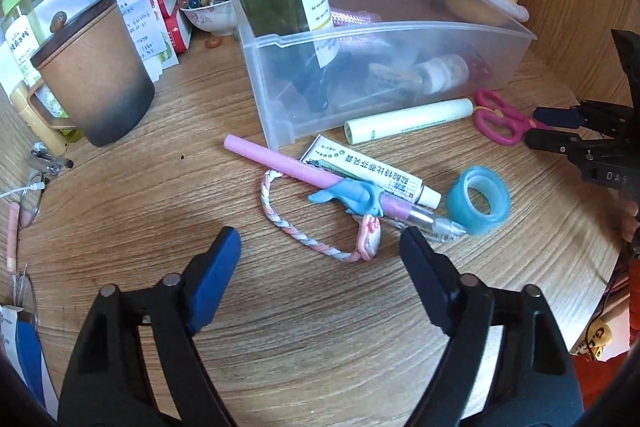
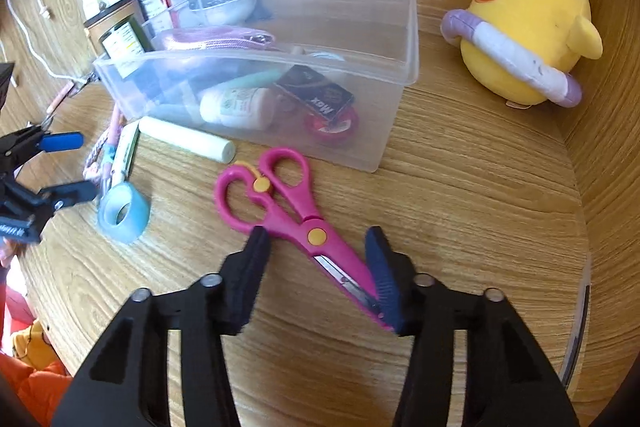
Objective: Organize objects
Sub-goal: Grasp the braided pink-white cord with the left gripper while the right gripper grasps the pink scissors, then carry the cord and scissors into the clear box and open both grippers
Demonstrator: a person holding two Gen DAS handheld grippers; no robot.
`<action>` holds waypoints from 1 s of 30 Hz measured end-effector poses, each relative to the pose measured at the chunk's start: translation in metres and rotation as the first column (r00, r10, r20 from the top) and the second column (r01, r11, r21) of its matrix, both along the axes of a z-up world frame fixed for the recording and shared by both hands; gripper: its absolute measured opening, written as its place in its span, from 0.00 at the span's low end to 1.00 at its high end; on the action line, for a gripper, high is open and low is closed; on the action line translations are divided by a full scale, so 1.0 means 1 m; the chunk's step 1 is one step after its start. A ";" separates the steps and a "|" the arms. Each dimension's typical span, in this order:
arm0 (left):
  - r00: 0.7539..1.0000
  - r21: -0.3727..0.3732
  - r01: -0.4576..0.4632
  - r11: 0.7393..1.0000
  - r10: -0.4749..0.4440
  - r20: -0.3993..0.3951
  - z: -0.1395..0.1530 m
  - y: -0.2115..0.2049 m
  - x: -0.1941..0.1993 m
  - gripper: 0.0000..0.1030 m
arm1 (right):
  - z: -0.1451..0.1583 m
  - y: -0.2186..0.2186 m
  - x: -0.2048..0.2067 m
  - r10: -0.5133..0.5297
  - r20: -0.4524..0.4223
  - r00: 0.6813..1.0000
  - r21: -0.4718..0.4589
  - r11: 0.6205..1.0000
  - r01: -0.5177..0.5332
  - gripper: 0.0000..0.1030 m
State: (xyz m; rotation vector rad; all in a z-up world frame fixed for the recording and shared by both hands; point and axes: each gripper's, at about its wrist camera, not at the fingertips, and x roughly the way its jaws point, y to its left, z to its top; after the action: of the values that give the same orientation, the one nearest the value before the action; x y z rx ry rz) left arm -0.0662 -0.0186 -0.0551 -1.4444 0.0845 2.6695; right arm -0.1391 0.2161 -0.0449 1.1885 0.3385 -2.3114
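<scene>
A clear plastic bin [image 1: 400, 39] [image 2: 392, 131] on the wooden table holds a green jar [image 1: 286, 1], a small white bottle [image 2: 238, 107] and other bits. In front lie a pale tube [image 1: 408, 121], an ointment tube [image 1: 368, 169], a pink pen [image 1: 280, 163], a braided bracelet [image 1: 304, 239] and blue tape [image 1: 478, 199]. My left gripper [image 1: 320, 251] is open just before the bracelet. Pink scissors [image 2: 288, 211] lie between the open fingers of my right gripper [image 2: 318, 247]; the right finger overlaps the blade tip.
A yellow chick plush [image 2: 528, 27] sits at the back right. A brown mug [image 1: 94, 75], a bowl of beads [image 1: 210, 11], boxes and papers [image 1: 148, 7] crowd the back left. A cable [image 1: 24, 191] and keyring lie at the left edge.
</scene>
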 end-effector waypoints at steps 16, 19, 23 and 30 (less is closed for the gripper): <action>0.998 0.003 -0.002 1.000 0.003 -0.070 0.003 0.004 0.026 0.16 | -0.004 -0.024 0.038 0.084 -0.006 0.996 0.000 0.996 -0.084 0.19; 0.997 0.018 -0.011 1.000 0.012 -0.071 0.003 -0.002 0.031 0.15 | -0.004 -0.026 0.034 0.066 -0.011 0.998 -0.002 0.998 -0.066 0.21; 0.997 0.038 -0.018 0.999 0.021 -0.071 0.003 -0.010 0.035 0.15 | -0.005 -0.030 0.031 0.053 -0.018 0.998 -0.012 0.999 -0.053 0.25; 0.990 0.063 -0.014 0.998 0.023 -0.141 0.030 -0.008 0.030 0.15 | -0.006 -0.036 0.036 0.035 -0.055 0.998 0.008 0.999 -0.034 0.18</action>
State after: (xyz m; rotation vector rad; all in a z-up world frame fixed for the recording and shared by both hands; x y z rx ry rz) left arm -0.0363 -0.0266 -0.0254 -1.2429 -0.0001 2.7610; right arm -0.1029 0.1796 -0.0504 1.1150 0.3843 -2.3185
